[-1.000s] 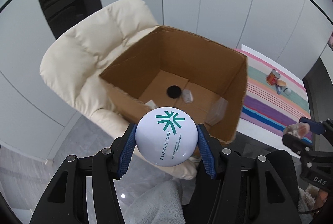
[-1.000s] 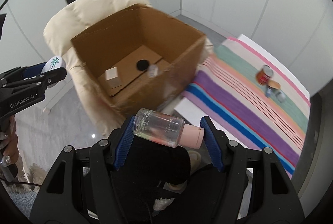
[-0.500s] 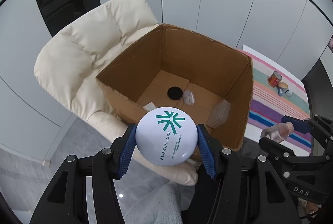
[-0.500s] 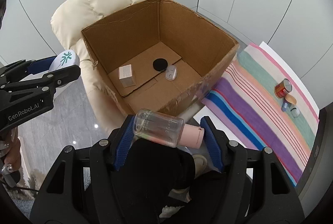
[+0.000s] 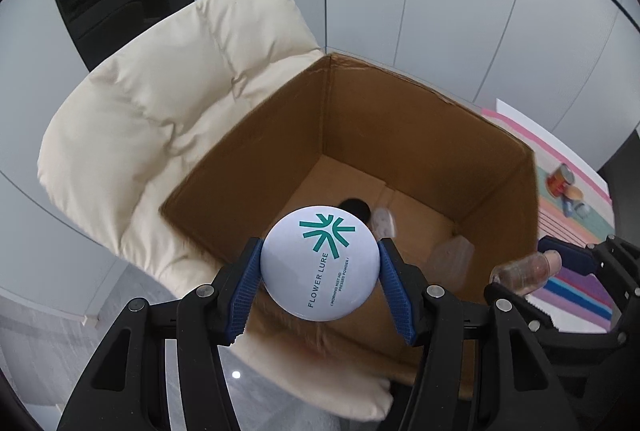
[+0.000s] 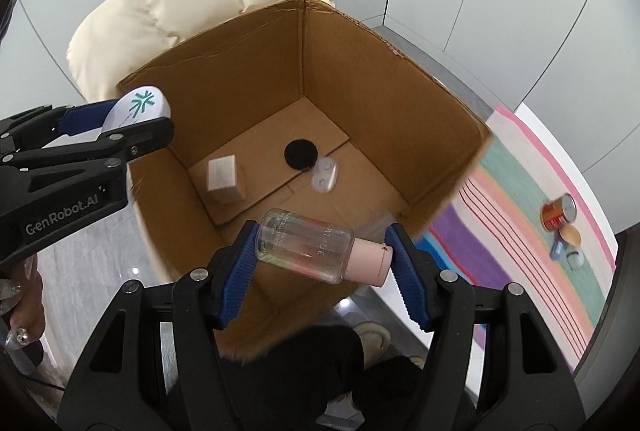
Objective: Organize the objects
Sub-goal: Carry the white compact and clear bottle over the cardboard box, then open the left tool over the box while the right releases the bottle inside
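My left gripper (image 5: 319, 285) is shut on a round white compact (image 5: 320, 263) with a teal logo, held above the near edge of an open cardboard box (image 5: 420, 135). My right gripper (image 6: 323, 251) is shut on a clear bottle with a pink cap (image 6: 308, 245), lying crosswise between the pads over the box's (image 6: 380, 79) near rim. The left gripper and compact (image 6: 138, 107) show at the left in the right wrist view. On the box floor lie a small white carton (image 6: 222, 173), a black disc (image 6: 301, 153) and a small clear case (image 6: 324, 179).
The box sits on a cream padded chair (image 5: 160, 103). A striped cloth (image 6: 532, 223) on a table to the right carries a red can (image 6: 558, 217) and small jars (image 6: 570, 243). Grey wall panels stand behind. The person's dark trousers and shoe show below.
Both grippers have moved forward toward the box and now hang over its opening. Each still holds its object.
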The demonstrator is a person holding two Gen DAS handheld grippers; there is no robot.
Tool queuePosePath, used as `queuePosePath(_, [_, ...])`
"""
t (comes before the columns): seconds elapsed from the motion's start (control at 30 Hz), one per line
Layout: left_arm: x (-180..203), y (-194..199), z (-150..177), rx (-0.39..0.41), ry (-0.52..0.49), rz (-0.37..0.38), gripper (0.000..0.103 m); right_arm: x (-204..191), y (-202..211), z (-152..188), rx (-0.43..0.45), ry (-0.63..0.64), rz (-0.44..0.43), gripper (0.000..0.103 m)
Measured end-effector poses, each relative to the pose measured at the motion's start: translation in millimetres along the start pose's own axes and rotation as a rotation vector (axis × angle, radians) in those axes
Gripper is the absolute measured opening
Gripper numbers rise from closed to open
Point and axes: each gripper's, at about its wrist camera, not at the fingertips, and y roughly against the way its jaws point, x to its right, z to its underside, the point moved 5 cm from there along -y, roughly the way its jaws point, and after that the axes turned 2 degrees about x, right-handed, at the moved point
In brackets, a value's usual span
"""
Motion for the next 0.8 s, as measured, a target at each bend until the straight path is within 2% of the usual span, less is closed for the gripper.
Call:
queuePosePath(0.2, [1.5,-29.0,-18.0,-0.012,-0.024,-0.006,0.058,5.2,-30.7,-20.4,-0.012,-0.006,0.001,0.067])
queuePosePath(0.47, [-1.4,-52.8,-20.0,-0.044,-0.04,-0.017,0.058,12.7,-60.9,-28.0,-0.036,-0.019,-0.004,0.067])
queuePosePath(0.63, [0.4,-54.0,-17.7,-0.069,-0.033,0.024,0.059,17.0,-69.5,-28.6,-0.029,-0.038,-0.017,0.067])
queuePosePath(0.67, [0.3,-53.7,-18.0,-0.075,-0.024,0.037,0.06,19.7,-68.7,-29.6,-0.018,-0.059,-0.019,0.071])
queuePosePath(0.7, [-0.3,-52.0,-19.0,-0.071,-0.017,0.044,0.065,22.5,-68.1,-30.0,-0.013,-0.077,-0.016,0.085])
queuePosePath(0.73, [-0.6,-50.4,-19.8,-0.067,-0.017,0.043,0.074,24.1,-67.1,-30.4,-0.008,-0.089,-0.013,0.092])
queuePosePath(0.77, [-0.7,-48.3,-20.4,-0.062,-0.018,0.04,0.078,27.4,-64.5,-31.3,0.006,-0.11,-0.01,0.098])
queuePosePath(0.8, [-1.6,-45.6,-21.7,-0.05,-0.015,0.037,0.084,28.6,-62.7,-31.6,0.016,-0.118,-0.009,0.098])
